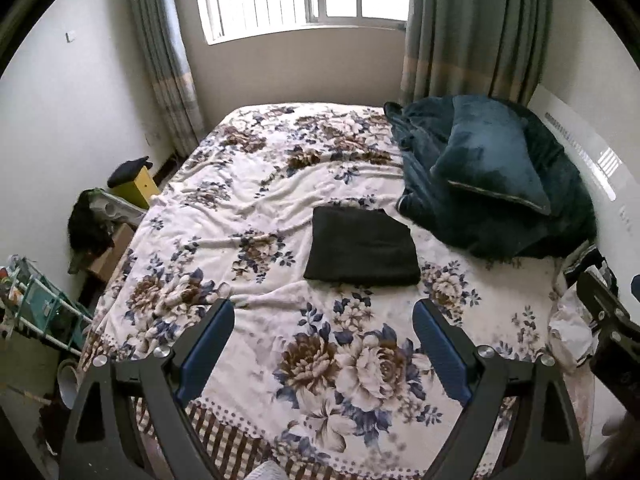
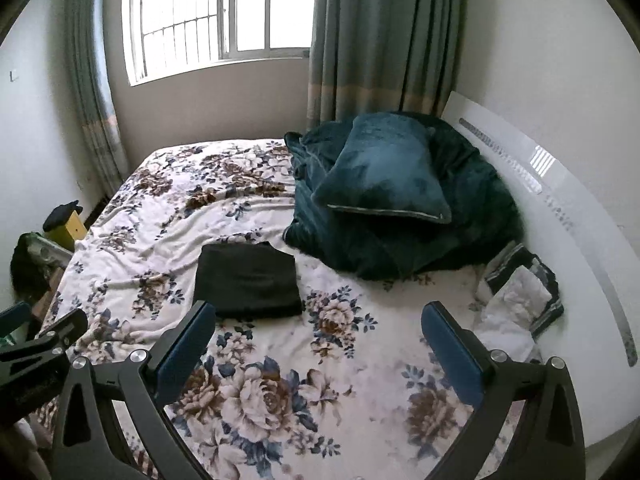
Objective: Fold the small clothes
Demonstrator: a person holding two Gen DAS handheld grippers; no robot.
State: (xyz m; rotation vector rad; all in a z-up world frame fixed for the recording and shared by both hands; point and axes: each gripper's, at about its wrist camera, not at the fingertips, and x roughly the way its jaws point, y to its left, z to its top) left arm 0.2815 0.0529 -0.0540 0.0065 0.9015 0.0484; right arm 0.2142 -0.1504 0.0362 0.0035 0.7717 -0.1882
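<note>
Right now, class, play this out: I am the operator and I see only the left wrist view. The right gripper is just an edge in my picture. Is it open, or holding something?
Observer: The right gripper is open, with only the floral bedspread showing between its fingers. The folded black garment lies flat on the bed beyond them.
Operator: And what is cut off at my right edge?
Observer: A crumpled white cloth lying on dark striped fabric, against the white headboard.
</note>
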